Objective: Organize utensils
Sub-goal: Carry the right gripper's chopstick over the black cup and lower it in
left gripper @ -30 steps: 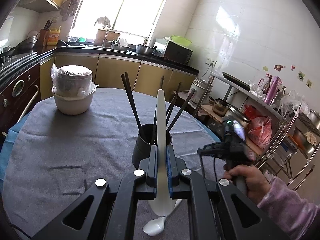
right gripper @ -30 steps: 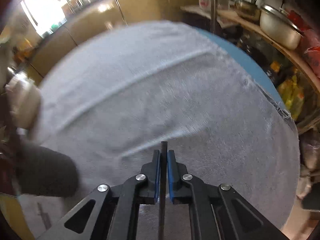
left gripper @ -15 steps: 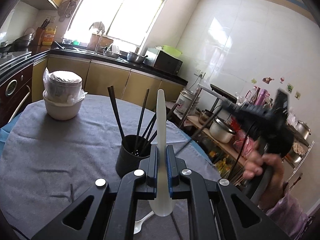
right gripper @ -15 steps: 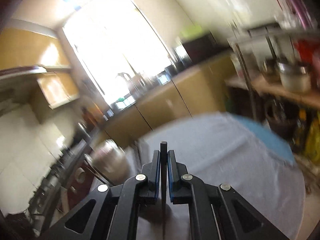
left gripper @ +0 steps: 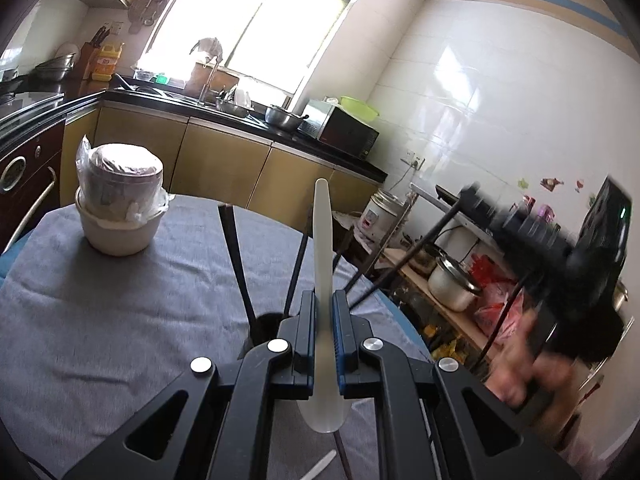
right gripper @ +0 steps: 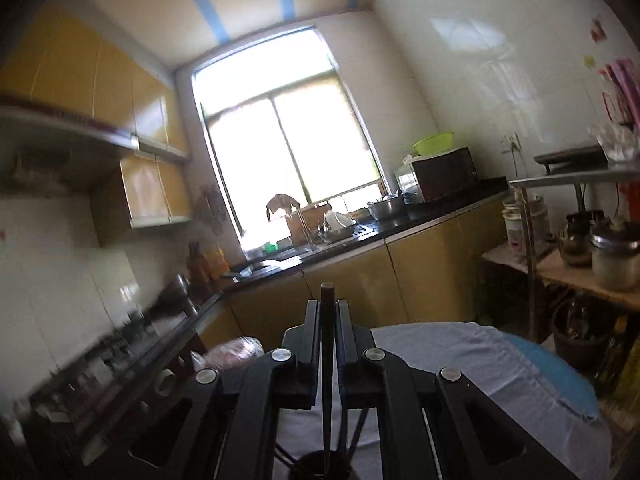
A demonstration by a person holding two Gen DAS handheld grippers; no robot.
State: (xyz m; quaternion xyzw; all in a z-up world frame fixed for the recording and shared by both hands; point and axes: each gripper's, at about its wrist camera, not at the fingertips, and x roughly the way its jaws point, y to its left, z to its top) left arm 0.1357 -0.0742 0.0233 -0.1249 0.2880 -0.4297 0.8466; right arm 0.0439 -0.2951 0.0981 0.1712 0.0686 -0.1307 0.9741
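Note:
My left gripper (left gripper: 324, 298) is shut on a translucent white spoon (left gripper: 323, 240), held upright with its handle up and its bowl below the fingers. Just beyond and beneath it, a black cup (left gripper: 262, 326) stands on the grey cloth with several dark chopsticks fanned out of it. A person's hand (left gripper: 520, 372) holds my right gripper (left gripper: 476, 200), blurred at the right, with a dark chopstick (left gripper: 400, 268) slanting from it down toward the cup. In the right wrist view my right gripper (right gripper: 328, 310) is shut on that chopstick (right gripper: 327, 292), whose lower end reaches the cup (right gripper: 320, 466).
A white bowl with a bagged container (left gripper: 120, 208) sits at the far left of the round grey-clothed table (left gripper: 100, 320). Another white spoon (left gripper: 320, 470) and a loose chopstick (left gripper: 344, 456) lie near the front edge. A rack with pots (left gripper: 452, 280) stands right of the table.
My right gripper rose and tipped from looking down at the cloth to near level, carrying the chopstick over the cup. The left gripper with the spoon drifted closer over the cup.

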